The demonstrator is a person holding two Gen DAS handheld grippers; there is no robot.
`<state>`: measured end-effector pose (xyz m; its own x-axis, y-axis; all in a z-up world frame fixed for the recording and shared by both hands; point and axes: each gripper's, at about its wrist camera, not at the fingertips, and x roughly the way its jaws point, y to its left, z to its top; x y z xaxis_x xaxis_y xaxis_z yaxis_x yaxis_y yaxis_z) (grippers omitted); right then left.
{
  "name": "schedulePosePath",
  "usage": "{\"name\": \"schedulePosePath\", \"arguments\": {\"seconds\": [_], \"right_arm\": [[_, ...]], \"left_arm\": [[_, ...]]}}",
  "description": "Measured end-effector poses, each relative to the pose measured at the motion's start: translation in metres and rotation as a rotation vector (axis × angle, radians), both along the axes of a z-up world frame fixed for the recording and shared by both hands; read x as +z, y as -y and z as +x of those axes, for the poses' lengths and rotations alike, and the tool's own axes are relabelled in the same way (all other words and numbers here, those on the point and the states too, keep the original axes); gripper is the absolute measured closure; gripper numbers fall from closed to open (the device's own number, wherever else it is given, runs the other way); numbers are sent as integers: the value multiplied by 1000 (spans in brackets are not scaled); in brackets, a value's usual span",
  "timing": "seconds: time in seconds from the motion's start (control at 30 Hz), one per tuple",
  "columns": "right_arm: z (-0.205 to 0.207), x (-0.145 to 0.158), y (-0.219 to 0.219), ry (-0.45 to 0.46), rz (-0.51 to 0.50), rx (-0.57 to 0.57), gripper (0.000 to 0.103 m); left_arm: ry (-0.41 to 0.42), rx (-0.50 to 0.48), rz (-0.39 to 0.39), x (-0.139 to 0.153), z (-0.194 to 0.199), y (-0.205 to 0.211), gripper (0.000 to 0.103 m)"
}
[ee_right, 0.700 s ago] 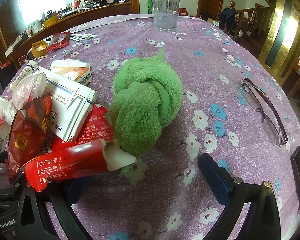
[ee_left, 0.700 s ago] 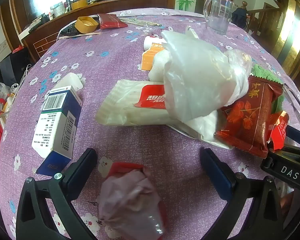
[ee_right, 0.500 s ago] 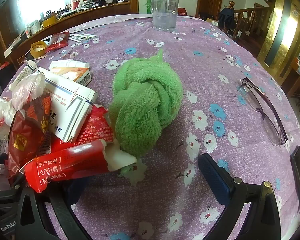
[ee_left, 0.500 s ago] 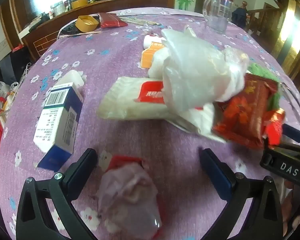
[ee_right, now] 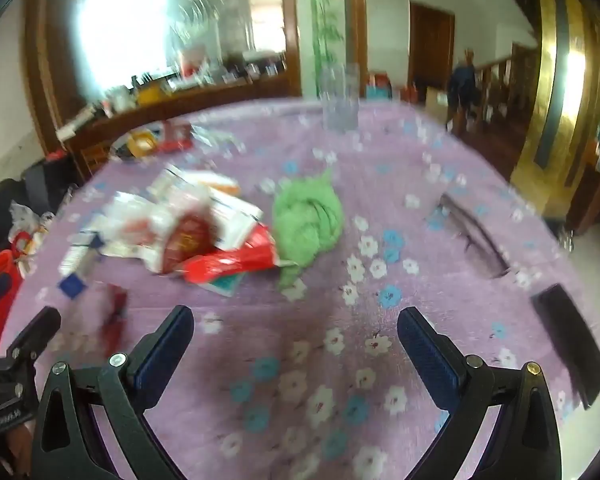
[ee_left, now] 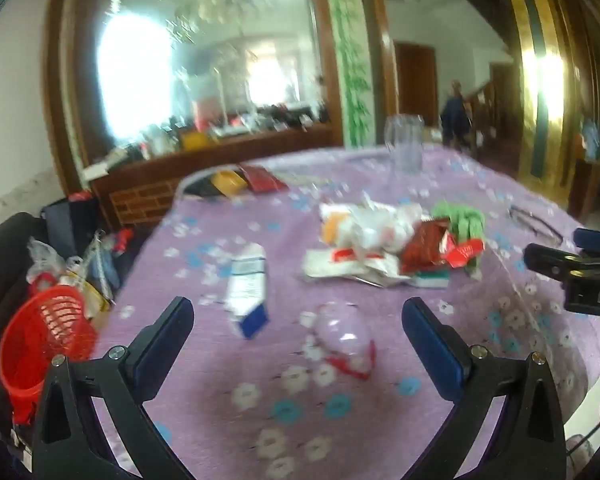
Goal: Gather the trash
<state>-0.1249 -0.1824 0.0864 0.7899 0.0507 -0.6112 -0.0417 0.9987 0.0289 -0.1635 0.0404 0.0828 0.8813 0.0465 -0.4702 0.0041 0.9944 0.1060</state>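
Note:
A pile of wrappers and plastic bags (ee_left: 384, 244) lies in the middle of the purple flowered table (ee_left: 260, 384); it also shows in the right wrist view (ee_right: 196, 232). A crumpled clear bag on a red wrapper (ee_left: 346, 336) lies just ahead of my left gripper (ee_left: 298, 330), which is open and empty. A blue and white box (ee_left: 248, 292) lies to its left. My right gripper (ee_right: 296, 338) is open and empty, back from the pile. A red basket (ee_left: 40, 344) stands beside the table at the left.
A green towel (ee_right: 306, 224) lies next to the pile. Glasses (ee_right: 472, 236) and a black object (ee_right: 572, 336) lie at the right. A clear jug (ee_right: 340, 96) stands at the far edge. A yellow lid and red packet (ee_left: 244, 180) lie far left.
Both grippers have pulled back and up from the table, so the pile looks smaller and farther. The red wrapper that sat against the right gripper's left finger now lies with the pile.

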Motion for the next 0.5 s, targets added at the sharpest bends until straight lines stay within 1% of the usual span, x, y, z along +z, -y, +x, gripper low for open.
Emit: {"name": "schedulePosePath", "arguments": {"seconds": [0.1,0.17,0.2,0.27,0.33,0.4,0.5], "right_arm": [[-35,13,-13,106,-16,-4,0],[-47,11,-25,135,-16,6,0],[-52,10,-29,139,-11,16,0],[-56,3,-36,109,5,32,0],[-62,-2,-41,87,34,43,0],[-65,-8,-44,74,20,27,0],[-73,-11,-50,64,5,31,0]], "left_arm": [[58,55,22,1,-22,-12,0],[88,85,33,-2,-34,-17,0],[89,95,28,-2,-37,-23,0],[107,120,2,-10,-50,-28,0],[107,130,4,-13,-56,-31,0],[117,145,9,-15,-63,-33,0],[123,143,3,-15,-72,-36,0]]}}
